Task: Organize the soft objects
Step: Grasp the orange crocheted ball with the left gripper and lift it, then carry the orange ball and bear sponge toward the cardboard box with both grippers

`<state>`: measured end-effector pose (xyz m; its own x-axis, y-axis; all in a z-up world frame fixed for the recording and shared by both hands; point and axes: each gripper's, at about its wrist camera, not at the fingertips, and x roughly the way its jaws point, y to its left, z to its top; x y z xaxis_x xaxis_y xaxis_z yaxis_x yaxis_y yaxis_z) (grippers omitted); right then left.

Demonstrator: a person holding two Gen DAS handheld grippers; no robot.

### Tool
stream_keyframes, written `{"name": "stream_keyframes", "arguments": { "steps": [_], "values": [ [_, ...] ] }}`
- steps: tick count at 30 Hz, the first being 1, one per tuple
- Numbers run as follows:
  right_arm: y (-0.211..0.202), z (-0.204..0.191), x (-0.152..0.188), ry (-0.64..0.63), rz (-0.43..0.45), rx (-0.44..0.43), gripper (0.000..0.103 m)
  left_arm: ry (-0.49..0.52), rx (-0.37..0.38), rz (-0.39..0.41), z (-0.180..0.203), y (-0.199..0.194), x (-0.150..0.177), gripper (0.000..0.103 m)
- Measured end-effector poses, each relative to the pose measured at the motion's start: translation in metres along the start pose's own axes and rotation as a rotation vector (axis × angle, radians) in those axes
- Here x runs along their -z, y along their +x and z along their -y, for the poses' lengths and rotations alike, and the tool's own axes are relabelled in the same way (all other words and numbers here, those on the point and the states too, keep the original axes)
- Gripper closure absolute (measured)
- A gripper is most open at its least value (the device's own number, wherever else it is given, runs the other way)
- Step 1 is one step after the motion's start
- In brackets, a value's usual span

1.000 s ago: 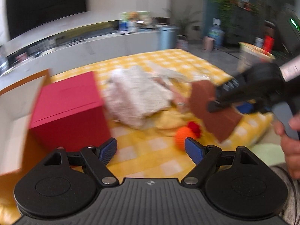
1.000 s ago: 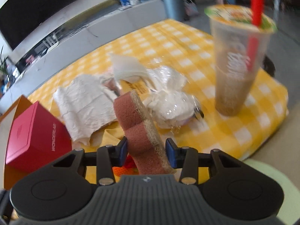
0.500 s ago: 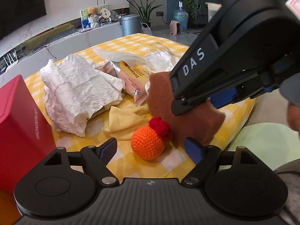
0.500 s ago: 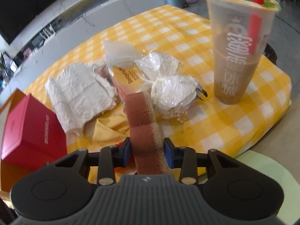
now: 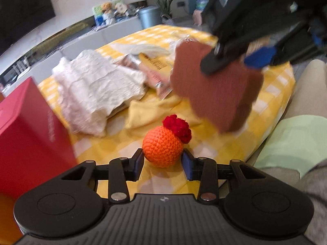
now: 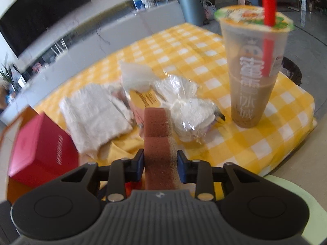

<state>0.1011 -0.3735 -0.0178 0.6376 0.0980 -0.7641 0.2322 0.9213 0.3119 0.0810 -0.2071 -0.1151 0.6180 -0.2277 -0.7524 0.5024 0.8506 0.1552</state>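
Observation:
My left gripper [image 5: 162,160] is closed around an orange crochet ball [image 5: 162,146] with a red tuft, which rests on the yellow checked cloth [image 5: 206,143]. Both blue pads touch its sides. My right gripper [image 6: 160,162] is shut on a brown sponge [image 6: 158,140] and holds it in the air; the sponge also shows in the left wrist view [image 5: 216,94], above and right of the ball. A crumpled white cloth [image 5: 96,89] and a yellow cloth [image 5: 147,112] lie behind the ball.
A red box [image 5: 26,134] stands at the left, also in the right wrist view [image 6: 40,149]. A tall drink cup with a red straw [image 6: 253,65] stands at the right. Plastic-wrapped items [image 6: 184,106] and a snack packet [image 6: 143,100] lie mid-table. The table edge is near at the right.
My left gripper has moved forward to the orange ball and closed its fingers onto it. The right gripper, still holding the sponge, has lifted up and to the right.

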Motion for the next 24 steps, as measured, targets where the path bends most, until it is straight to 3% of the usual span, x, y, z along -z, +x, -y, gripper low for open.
{"name": "stream_keyframes", "arguments": {
  "steps": [4,8,10,18,24],
  "values": [
    [-0.022,0.013,-0.003,0.089,0.095,-0.188,0.071,-0.070,0.008,0.005,-0.012,-0.023,-0.003,0.058],
    [-0.036,0.017,-0.004,0.127,0.151,-0.276,0.071,-0.097,-0.012,0.033,-0.019,-0.047,-0.012,0.058],
    [-0.038,0.015,-0.004,0.130,0.157,-0.300,0.071,-0.120,-0.016,0.041,-0.026,-0.057,-0.017,0.058],
    [-0.047,-0.001,-0.003,0.108,0.165,-0.387,0.072,-0.237,0.084,0.045,-0.064,-0.096,-0.023,0.058],
    [-0.049,-0.009,-0.002,0.109,0.177,-0.359,0.072,-0.293,0.168,0.030,-0.088,-0.117,-0.018,0.058]
  ]
}}
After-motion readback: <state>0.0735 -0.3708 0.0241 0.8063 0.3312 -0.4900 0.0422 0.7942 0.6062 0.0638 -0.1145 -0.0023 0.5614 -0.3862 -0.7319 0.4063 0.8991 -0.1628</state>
